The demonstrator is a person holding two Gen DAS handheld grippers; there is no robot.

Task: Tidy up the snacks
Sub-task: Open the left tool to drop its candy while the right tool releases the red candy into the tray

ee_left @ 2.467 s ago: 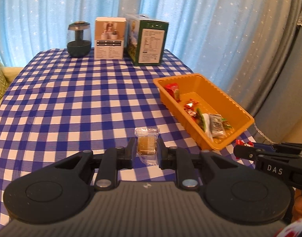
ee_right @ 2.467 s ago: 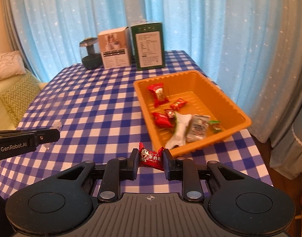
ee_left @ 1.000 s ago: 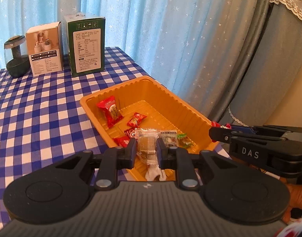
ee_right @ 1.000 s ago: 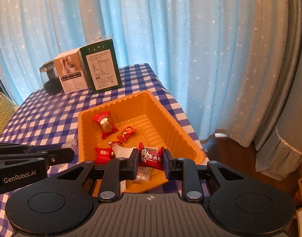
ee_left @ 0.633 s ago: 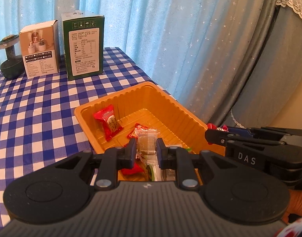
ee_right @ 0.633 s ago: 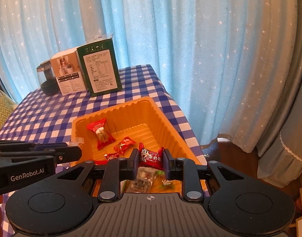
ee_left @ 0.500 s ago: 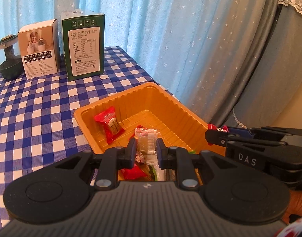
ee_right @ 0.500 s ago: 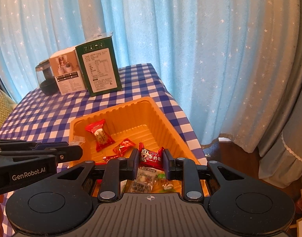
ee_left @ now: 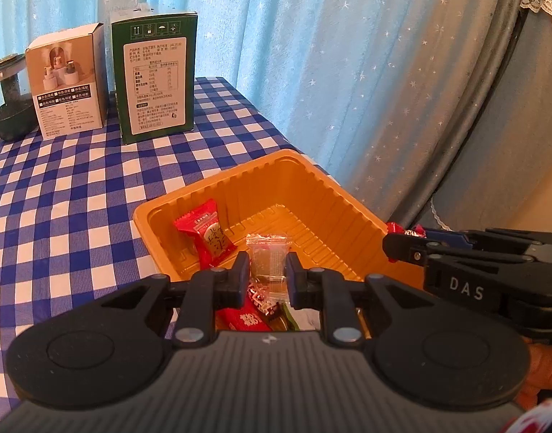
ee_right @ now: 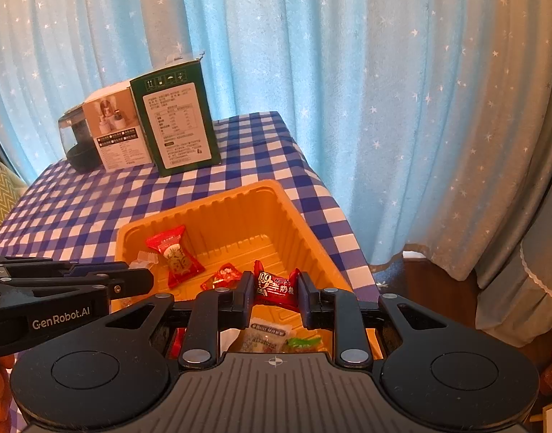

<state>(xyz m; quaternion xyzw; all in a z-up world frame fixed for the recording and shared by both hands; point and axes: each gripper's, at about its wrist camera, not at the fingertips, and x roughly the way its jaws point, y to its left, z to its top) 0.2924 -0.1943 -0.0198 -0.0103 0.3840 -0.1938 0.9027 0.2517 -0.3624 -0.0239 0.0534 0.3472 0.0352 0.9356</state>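
Note:
An orange tray (ee_left: 333,195) (ee_right: 297,227) sits near the right edge of the checked table and holds several wrapped snacks, among them a red packet (ee_left: 203,232) (ee_right: 175,252). My left gripper (ee_left: 266,270) hovers over the tray's near half, shut on a clear-wrapped biscuit (ee_left: 266,258). My right gripper (ee_right: 276,292) is also above the tray, shut on a red candy packet (ee_right: 276,287). Each gripper shows at the edge of the other's view, the right one (ee_left: 402,238) with red wrapper at its tip, the left one (ee_right: 138,274) with clear wrapper.
A green carton (ee_left: 153,79) (ee_right: 178,126), a white box (ee_left: 68,83) (ee_right: 111,133) and a dark jar (ee_left: 10,104) (ee_right: 75,144) stand at the table's far end. Blue starred curtains hang behind and to the right. The table edge drops off just past the tray.
Both grippers have come forward and a little lower over the tray, each still holding its snack. The tray now fills more of both views.

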